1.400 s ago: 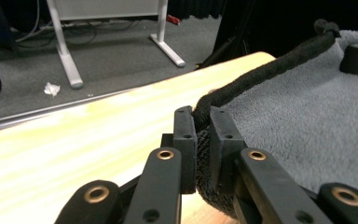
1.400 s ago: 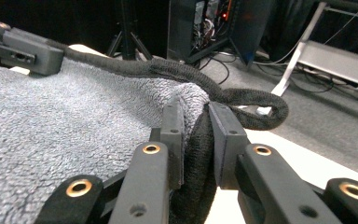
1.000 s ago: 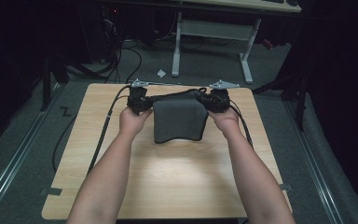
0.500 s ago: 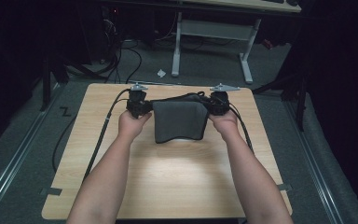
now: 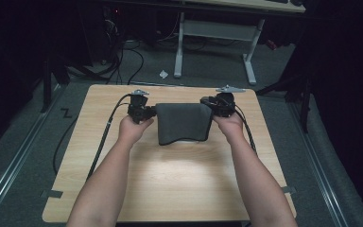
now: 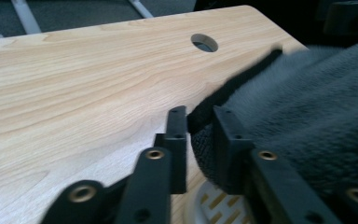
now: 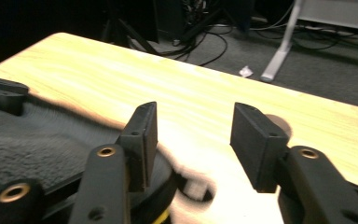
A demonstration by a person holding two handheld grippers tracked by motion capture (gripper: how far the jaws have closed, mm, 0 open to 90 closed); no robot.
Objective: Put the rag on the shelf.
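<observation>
The dark cloth (image 5: 183, 123) now lies draped over a small object at the far middle of the worktop (image 5: 170, 184), and with the right claw (image 5: 216, 103) just spread empty and the left claw (image 5: 147, 112) loosening off the hem, both should back straight out sideways without dragging it.

The dark grey cloth (image 5: 183, 122) covers a pale object beneath it; a sliver shows at its near edge in the high view, and a slotted pale part (image 6: 214, 205) in the left gripper view, identity undeterminable. The cloth edge is motion-blurred in the right gripper view. The worktop (image 5: 170, 189) is cut off by the high view's lower edge.
</observation>
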